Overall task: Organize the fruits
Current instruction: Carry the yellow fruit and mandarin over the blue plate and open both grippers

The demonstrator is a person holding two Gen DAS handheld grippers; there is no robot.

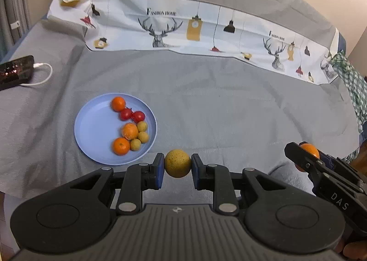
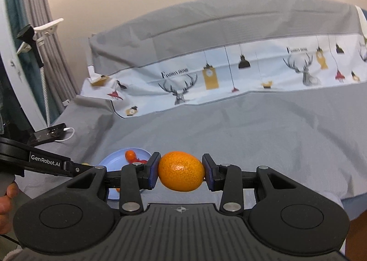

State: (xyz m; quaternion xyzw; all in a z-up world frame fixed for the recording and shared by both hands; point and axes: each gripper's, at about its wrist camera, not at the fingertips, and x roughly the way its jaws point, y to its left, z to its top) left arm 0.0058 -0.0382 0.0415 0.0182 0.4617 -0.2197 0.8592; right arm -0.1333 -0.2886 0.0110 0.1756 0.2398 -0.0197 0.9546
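Note:
A blue plate (image 1: pixel 91 127) lies on the grey sheet at the left of the left wrist view. On it sit three oranges (image 1: pixel 118 103), two red fruits (image 1: pixel 138 116) and three small yellow-brown fruits (image 1: pixel 142 126). My left gripper (image 1: pixel 177 165) is shut on a yellow-brown round fruit (image 1: pixel 177 163), held to the right of the plate's near rim. My right gripper (image 2: pixel 181 171) is shut on an orange (image 2: pixel 181 171), in the air above the sheet. That gripper (image 1: pixel 308 157) also shows at the right edge of the left wrist view. The plate (image 2: pixel 114 157) peeks out behind the right gripper's left finger.
A black phone (image 1: pixel 15 72) with a white cable lies at the far left on the sheet. A printed white cloth (image 1: pixel 183 31) runs across the back, below grey pillows. A green checked cloth (image 1: pixel 353 86) lies at the right edge. A hand (image 2: pixel 6 201) holds the left gripper.

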